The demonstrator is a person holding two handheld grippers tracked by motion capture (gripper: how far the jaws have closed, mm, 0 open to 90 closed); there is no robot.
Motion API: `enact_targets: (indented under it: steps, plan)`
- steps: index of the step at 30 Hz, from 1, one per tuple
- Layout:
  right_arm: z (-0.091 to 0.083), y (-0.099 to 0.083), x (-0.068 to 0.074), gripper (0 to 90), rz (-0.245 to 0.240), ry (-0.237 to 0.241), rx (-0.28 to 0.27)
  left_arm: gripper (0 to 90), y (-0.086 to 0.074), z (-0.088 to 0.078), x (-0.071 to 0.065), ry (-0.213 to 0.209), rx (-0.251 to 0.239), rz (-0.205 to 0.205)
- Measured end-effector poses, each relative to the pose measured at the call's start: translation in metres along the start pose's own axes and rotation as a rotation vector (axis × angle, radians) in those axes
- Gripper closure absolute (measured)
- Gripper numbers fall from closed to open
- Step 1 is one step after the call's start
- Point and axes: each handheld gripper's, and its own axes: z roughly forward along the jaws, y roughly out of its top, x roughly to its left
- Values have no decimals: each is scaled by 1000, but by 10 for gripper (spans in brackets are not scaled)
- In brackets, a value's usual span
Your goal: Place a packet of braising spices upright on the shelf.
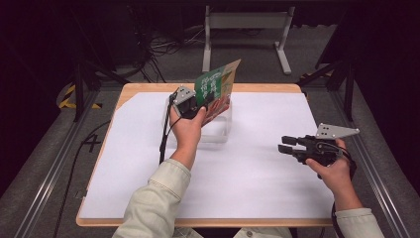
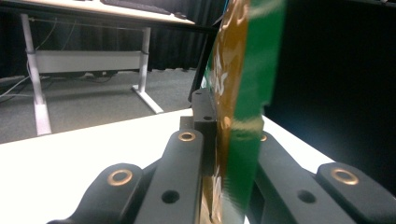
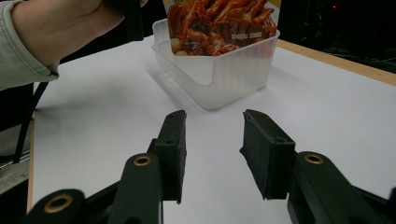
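Left gripper (image 1: 198, 105): clamped shut on the packet (image 1: 216, 85), at 12 o'clock above the tub (image 1: 218, 130).
Right gripper (image 1: 287, 144): jaws partly apart, empty, at 4 o'clock of the tub.
Risk: packet's tilted lower edge may catch the rim, tipping the light tub.

R gripper (image 3: 212, 154) jaws apart over white table (image 3: 93, 135); food pouch (image 3: 215, 23) in clear tub (image 3: 219, 74).

In the right gripper view we see the food packet (image 3: 219, 23) cut off by the top edge, its lower end hidden behind the clear container's (image 3: 219, 74) wall. We cannot read its blurred print in the left gripper view, and the left gripper's (image 1: 198, 106) tips are hidden behind it in the high view.
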Motion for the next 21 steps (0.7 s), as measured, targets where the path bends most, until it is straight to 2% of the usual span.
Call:
enact_targets:
  steps: [9,21]
  plan:
    - [1,-1,1,594,0,11,5,894,-10,2,4,-1,15,-9]
    - [7,0,3,590,-9,31,13,894,-22,2,8,6,11,-32]
